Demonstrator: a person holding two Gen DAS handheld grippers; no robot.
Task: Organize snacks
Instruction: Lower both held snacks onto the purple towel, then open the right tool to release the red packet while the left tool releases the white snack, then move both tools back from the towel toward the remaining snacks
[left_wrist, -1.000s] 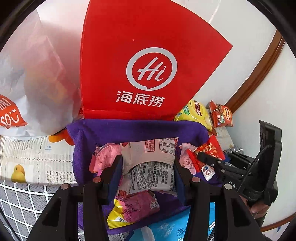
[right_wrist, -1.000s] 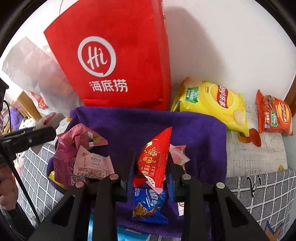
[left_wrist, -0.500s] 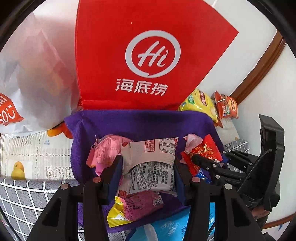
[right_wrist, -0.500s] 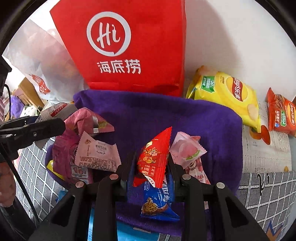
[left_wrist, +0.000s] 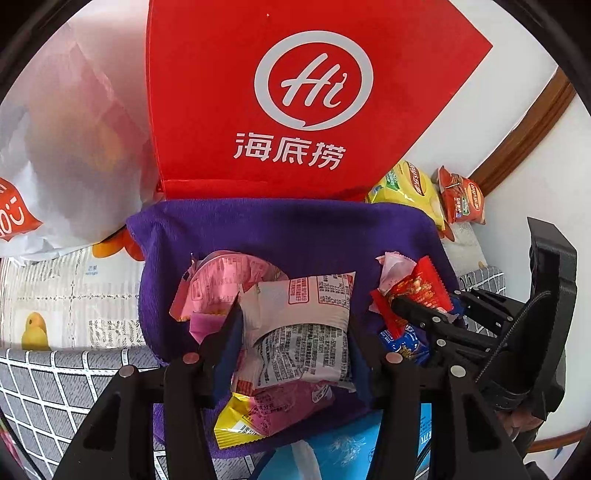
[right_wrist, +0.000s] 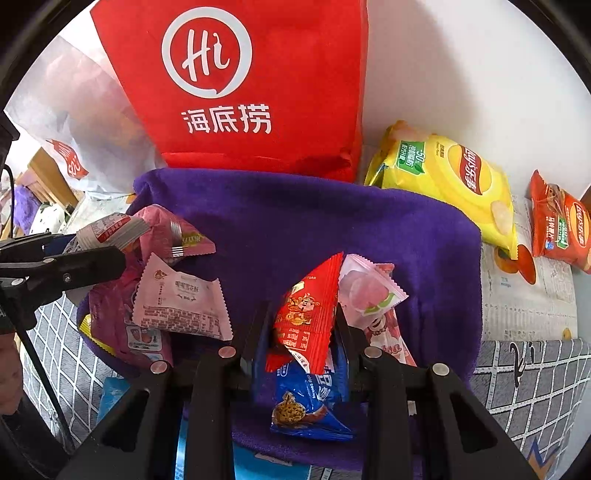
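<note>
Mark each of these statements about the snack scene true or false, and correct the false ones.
1. The right gripper grips a red packet. True.
2. The purple cloth lies in front of a red bag. True.
3. The yellow crisp bag lies on the purple cloth. False: it lies beside it, by the wall.
4. The left gripper is empty. False: a white printed packet sits between its fingers.

A tall red bag (right_wrist: 236, 85) with a white round logo stands against a white wall (right_wrist: 461, 66). A translucent white plastic bag (left_wrist: 74, 140) slumps to its left. A purple towel (right_wrist: 314, 221) lies spread before them over a grey grid-patterned cloth (left_wrist: 55, 380) and a fruit-printed sheet (right_wrist: 528, 295).
</note>
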